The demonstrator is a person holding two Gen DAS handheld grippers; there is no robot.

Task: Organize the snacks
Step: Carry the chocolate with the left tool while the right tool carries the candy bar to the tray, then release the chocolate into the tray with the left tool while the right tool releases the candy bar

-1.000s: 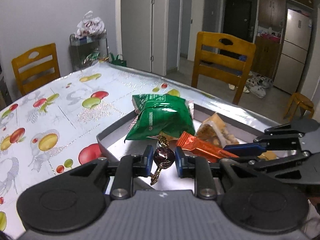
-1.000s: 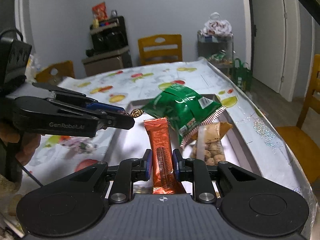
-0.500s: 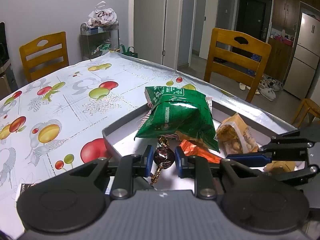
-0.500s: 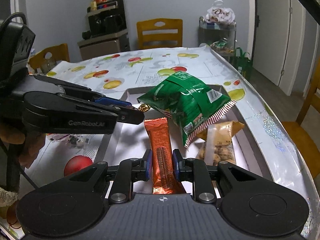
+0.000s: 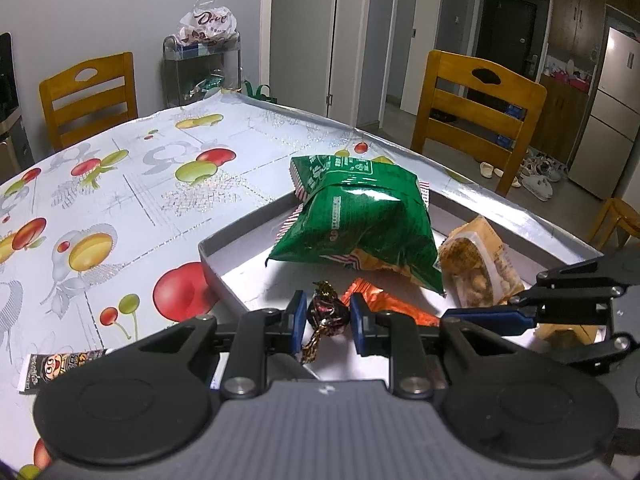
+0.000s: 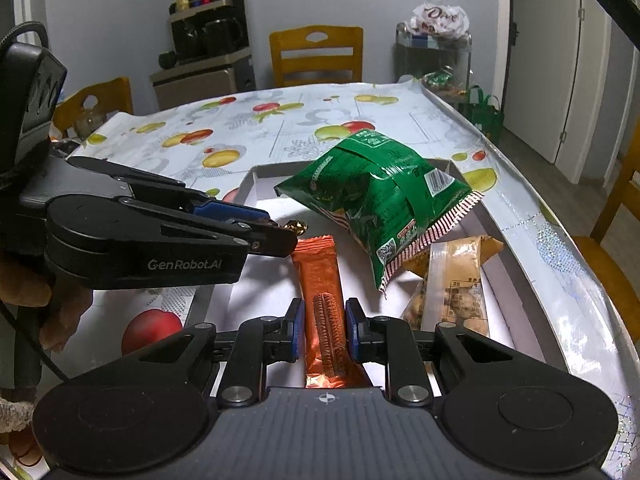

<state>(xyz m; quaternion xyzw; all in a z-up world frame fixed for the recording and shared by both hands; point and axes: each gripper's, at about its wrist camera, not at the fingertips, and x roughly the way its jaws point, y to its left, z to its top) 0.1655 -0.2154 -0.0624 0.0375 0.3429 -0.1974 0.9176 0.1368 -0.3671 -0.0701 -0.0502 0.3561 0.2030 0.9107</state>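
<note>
Orange bar (image 6: 325, 312) lengthwise along right gripper (image 6: 325, 330) fingers (image 6: 295, 330), pointing away.

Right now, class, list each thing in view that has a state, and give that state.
Left hand-held gripper: shut on candy.
Right hand-held gripper: shut on orange bar.
Green bag: sealed, lying in tray.
Nut pack: sealed, lying in tray.

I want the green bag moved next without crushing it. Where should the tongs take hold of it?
Grip the green bag by its flat crimped striped edge, coming from the near right side. That seam is thin and juts out over the tray, while the puffed middle is too wide.
</note>
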